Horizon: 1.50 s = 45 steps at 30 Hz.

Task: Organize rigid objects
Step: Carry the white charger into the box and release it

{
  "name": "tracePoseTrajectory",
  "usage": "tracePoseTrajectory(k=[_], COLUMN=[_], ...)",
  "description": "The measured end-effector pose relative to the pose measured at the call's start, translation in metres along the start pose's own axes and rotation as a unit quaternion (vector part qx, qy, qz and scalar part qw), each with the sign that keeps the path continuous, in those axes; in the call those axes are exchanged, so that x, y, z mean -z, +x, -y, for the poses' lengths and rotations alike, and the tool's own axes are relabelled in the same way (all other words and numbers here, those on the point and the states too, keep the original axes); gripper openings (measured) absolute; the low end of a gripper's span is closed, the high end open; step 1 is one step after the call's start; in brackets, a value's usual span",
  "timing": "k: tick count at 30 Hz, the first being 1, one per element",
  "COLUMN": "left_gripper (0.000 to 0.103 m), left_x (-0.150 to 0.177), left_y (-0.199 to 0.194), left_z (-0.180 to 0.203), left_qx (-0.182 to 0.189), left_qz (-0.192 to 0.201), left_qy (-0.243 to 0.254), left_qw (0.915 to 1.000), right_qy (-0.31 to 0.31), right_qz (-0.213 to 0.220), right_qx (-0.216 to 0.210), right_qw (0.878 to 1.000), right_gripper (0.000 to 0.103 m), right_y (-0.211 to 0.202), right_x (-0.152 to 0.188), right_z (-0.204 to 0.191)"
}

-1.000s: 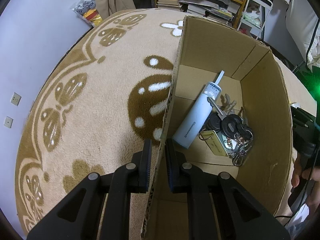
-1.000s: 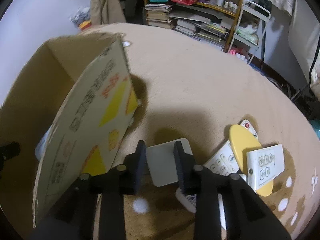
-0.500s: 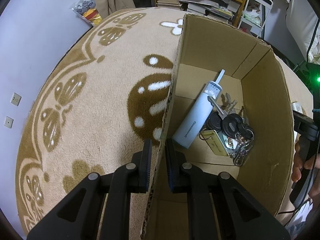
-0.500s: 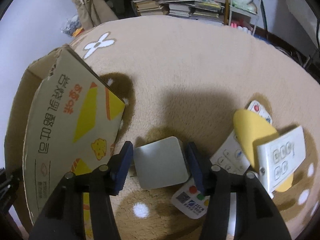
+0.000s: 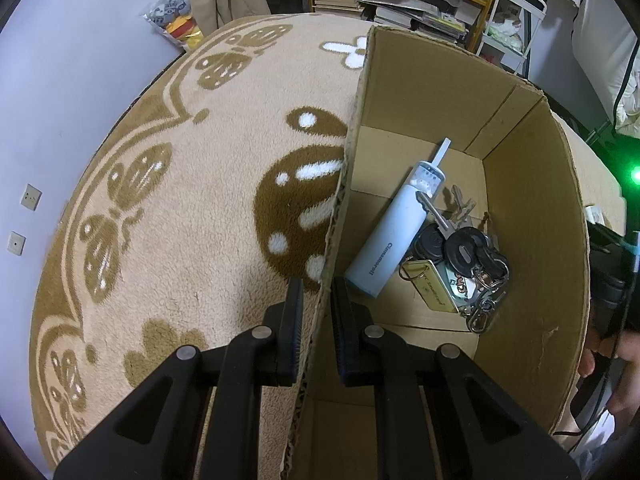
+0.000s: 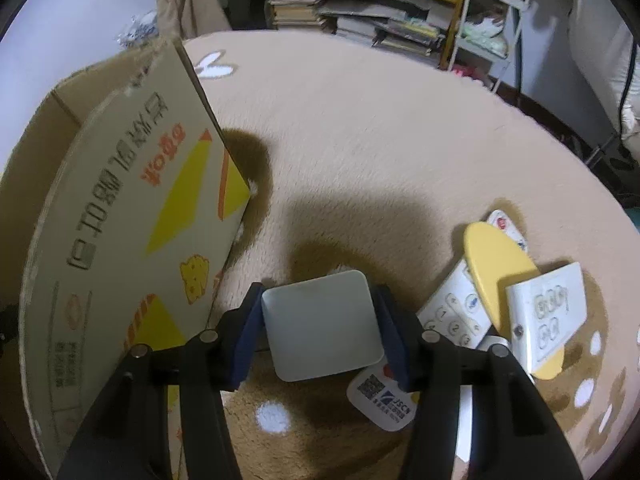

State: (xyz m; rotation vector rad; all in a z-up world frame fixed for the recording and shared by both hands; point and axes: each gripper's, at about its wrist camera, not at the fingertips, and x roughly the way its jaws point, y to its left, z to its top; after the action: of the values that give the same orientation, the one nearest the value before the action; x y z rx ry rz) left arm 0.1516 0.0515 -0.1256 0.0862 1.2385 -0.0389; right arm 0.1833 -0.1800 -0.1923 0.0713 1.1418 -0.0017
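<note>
Right gripper (image 6: 320, 328) is clamping the white square box (image 6: 322, 326) (keep level over the wall) while left gripper (image 5: 316, 300) is pinching the carton (image 5: 528, 216) wall.

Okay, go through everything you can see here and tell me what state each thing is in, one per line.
Brown cardboard box: open-topped, upright on the rug.
Left tool: shut on the box's side wall.
Pale blue tube: lying in the box.
Bunch of keys: lying in the box against the tube.
Right tool: shut on the flat grey square pad.
White remotes: piled on the rug.
</note>
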Motion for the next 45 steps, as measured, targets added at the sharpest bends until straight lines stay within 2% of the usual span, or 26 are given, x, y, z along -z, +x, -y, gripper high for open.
tracePoseTrajectory(k=[11, 16, 22, 26, 29, 45], left_gripper=[0.012, 0.012, 0.012, 0.012, 0.012, 0.012], left_x=[-0.001, -0.001, -0.002, -0.002, -0.003, -0.002], left_y=[-0.001, -0.001, -0.002, -0.002, -0.003, -0.007], left_z=[0.000, 0.000, 0.000, 0.000, 0.000, -0.001], left_qx=[0.001, 0.001, 0.000, 0.002, 0.006, 0.005], left_qz=[0.003, 0.004, 0.005, 0.005, 0.007, 0.011], left_qy=[-0.001, 0.000, 0.001, 0.000, -0.002, -0.001], left_qw=[1.0000, 1.0000, 1.0000, 1.0000, 1.0000, 0.9999], right_qy=[0.023, 0.015, -0.006, -0.022, -0.031, -0.032], right_qz=[0.073, 0.115, 0.150, 0.150, 0.142, 0.115], right_qx=[-0.024, -0.055, -0.110, -0.130, -0.130, -0.111], right_qw=[0.997, 0.992, 0.983, 0.980, 0.981, 0.987], right_gripper=[0.058, 0.058, 0.058, 0.058, 0.058, 0.058], right_y=[-0.063, -0.101, -0.125, -0.123, -0.115, -0.086], right_x=[-0.024, -0.029, -0.025, -0.023, -0.022, -0.001], right_z=[0.011, -0.005, -0.049, -0.072, -0.083, -0.093])
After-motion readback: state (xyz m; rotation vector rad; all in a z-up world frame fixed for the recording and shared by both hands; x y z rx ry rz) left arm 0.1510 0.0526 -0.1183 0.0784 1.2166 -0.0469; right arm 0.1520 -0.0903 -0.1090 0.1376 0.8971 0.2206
